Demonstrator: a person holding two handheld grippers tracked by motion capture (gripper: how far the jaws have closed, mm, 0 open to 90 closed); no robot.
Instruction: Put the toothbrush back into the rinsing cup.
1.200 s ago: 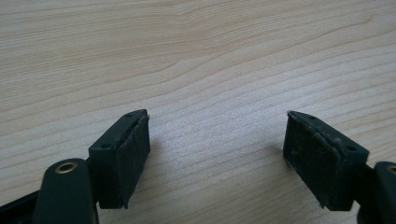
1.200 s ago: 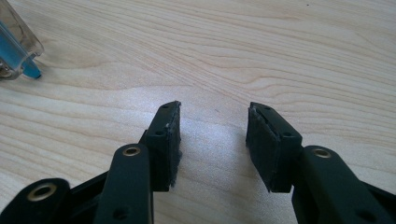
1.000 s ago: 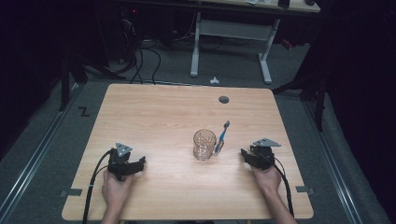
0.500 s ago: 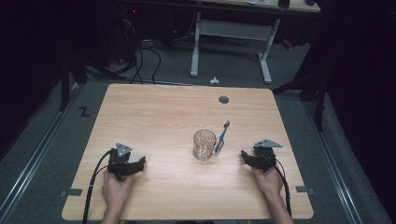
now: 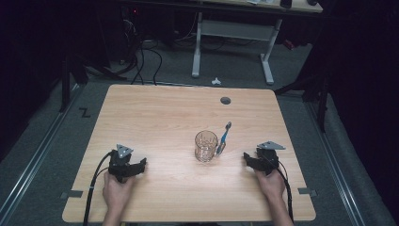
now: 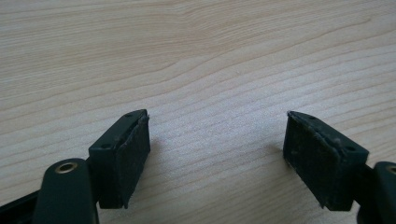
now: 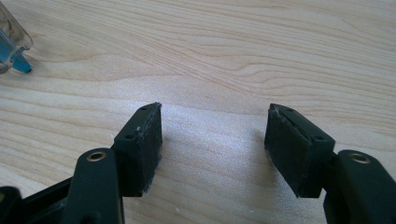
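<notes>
A clear glass mug (image 5: 206, 146) stands near the middle of the wooden table (image 5: 164, 113). A blue toothbrush (image 5: 224, 136) lies just right of it, its lower end against the mug's handle. My left gripper (image 5: 141, 165) rests on the table at the front left, open, with bare wood between its pads (image 6: 135, 154). My right gripper (image 5: 246, 159) rests at the front right, a short way right of the mug. Its jaws have just been opening and stand wide with nothing between them (image 7: 215, 140). The mug's edge (image 7: 11, 32) and the toothbrush tip (image 7: 21, 65) show at the right gripper view's top left.
A dark round cable hole (image 5: 226, 100) sits near the table's far edge. Cables trail from both grippers off the front edge. Behind the table stand a white desk frame (image 5: 235, 37) and floor cables (image 5: 141, 56).
The right gripper's jaws have spread a little. Both hands, the mug and the toothbrush stay where they were.
</notes>
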